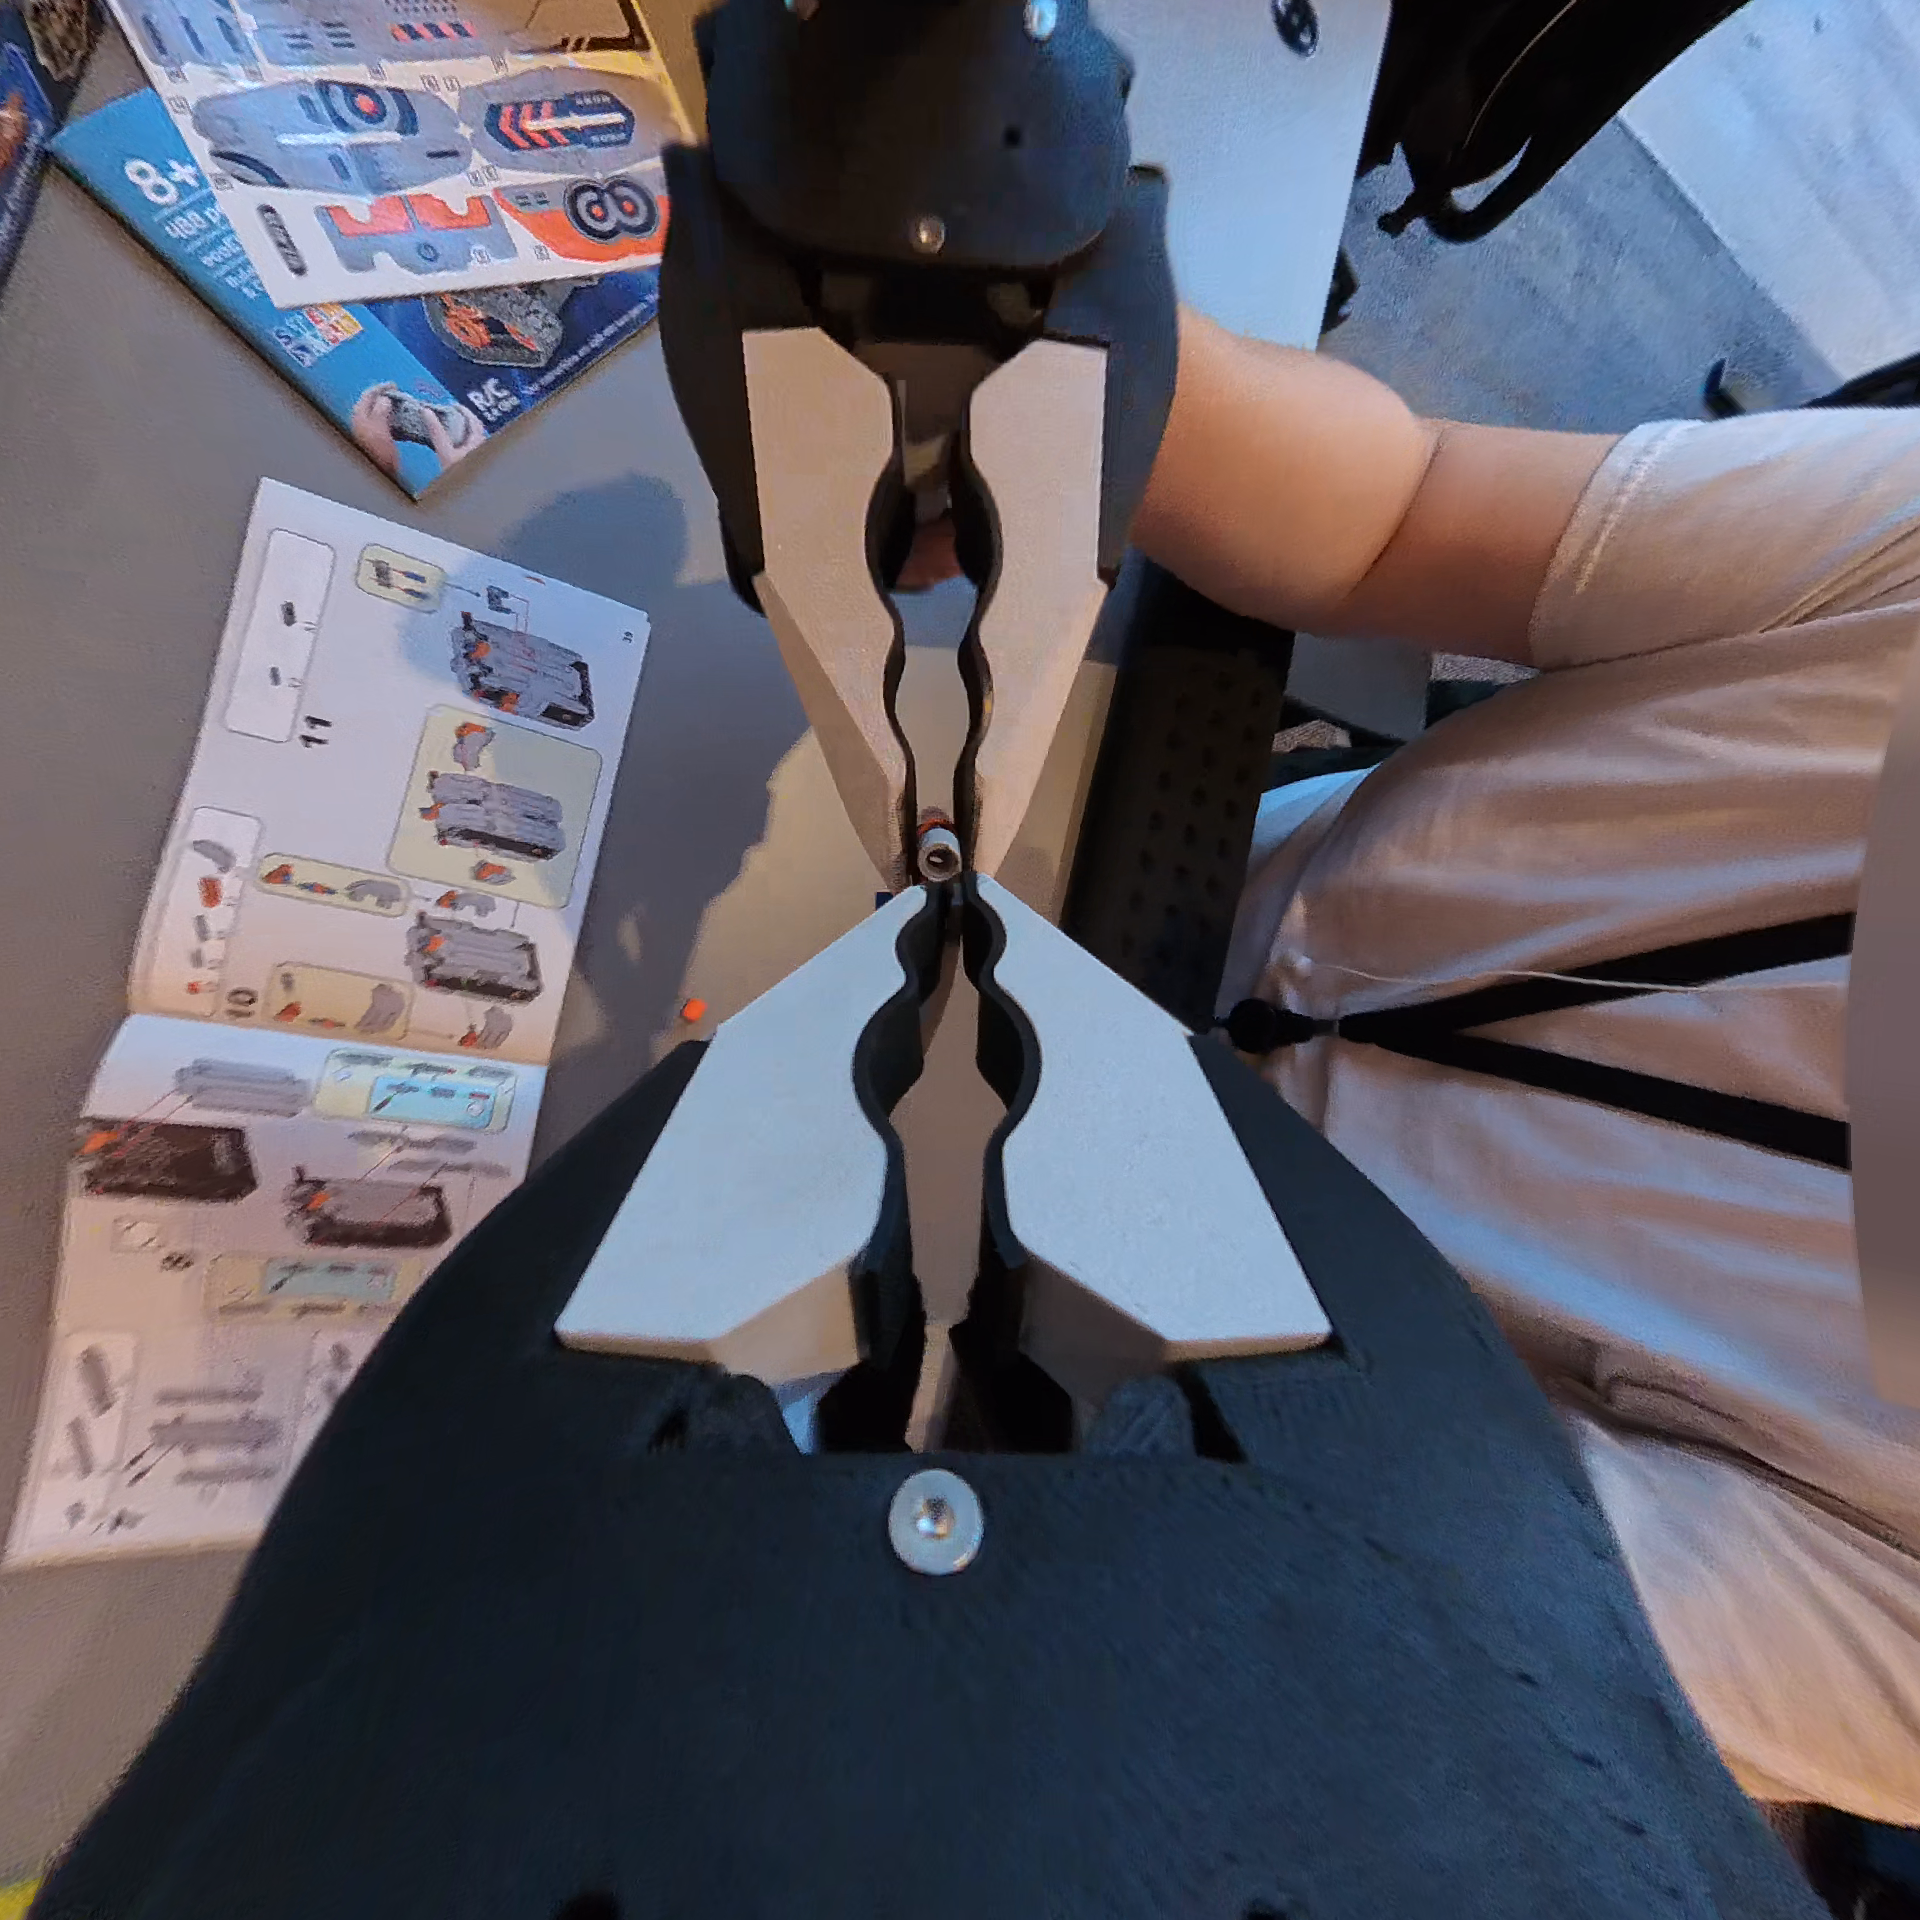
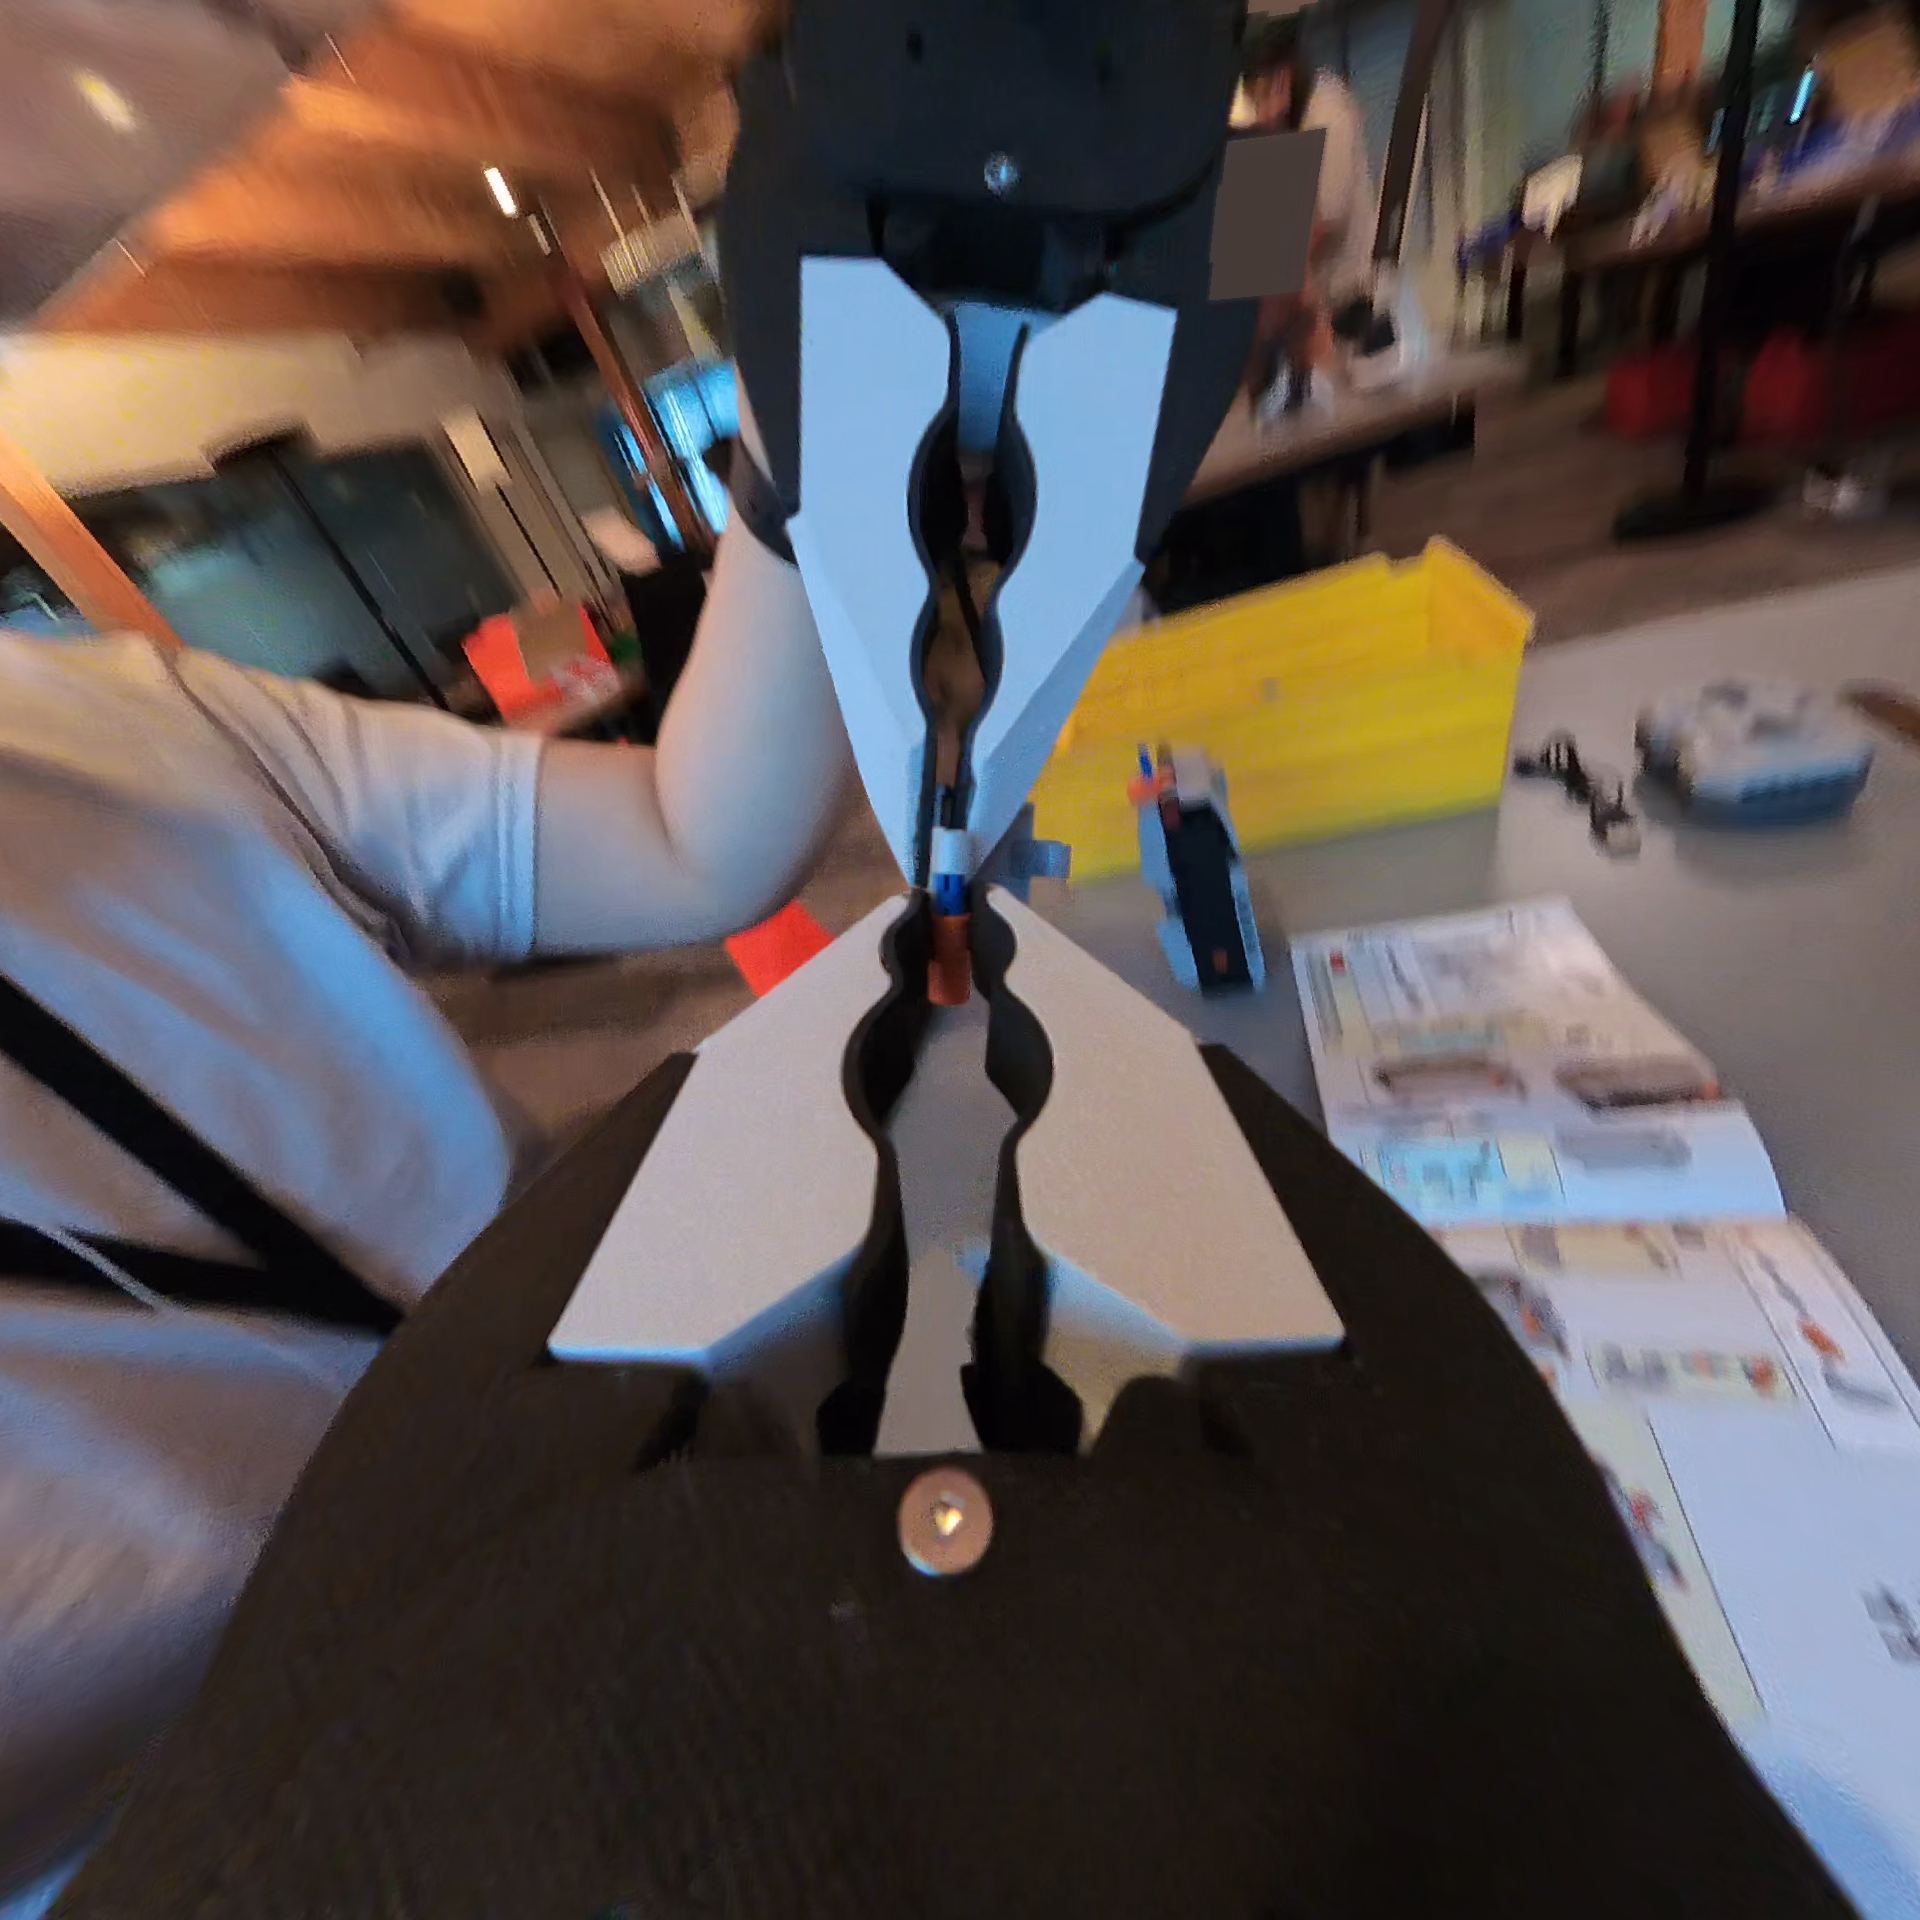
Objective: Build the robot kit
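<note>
My two grippers meet tip to tip above the grey table (image 1: 104,623). In the right wrist view my right gripper (image 2: 951,914) is shut on a small orange piece (image 2: 948,966) with a blue pin (image 2: 945,888) at its front. My left gripper (image 2: 948,831) points down at it from above, shut on a thin black axle (image 2: 943,800) that carries a white bush (image 2: 951,854). In the left wrist view my left gripper (image 1: 951,899) is closed at the tips. The bush (image 1: 940,857) shows end-on, right at the tips of the right gripper (image 1: 940,831).
An open instruction booklet (image 1: 364,831), a sticker sheet (image 1: 395,135), a blue booklet (image 1: 416,364) and a loose orange piece (image 1: 693,1008) lie on the table. A yellow bin (image 2: 1299,707), a partly built model (image 2: 1205,883) and a grey model (image 2: 1756,758) stand farther off. A person's arm (image 1: 1299,499) is close. Only a small space, under 4 cm, lies between the two pairs of fingers.
</note>
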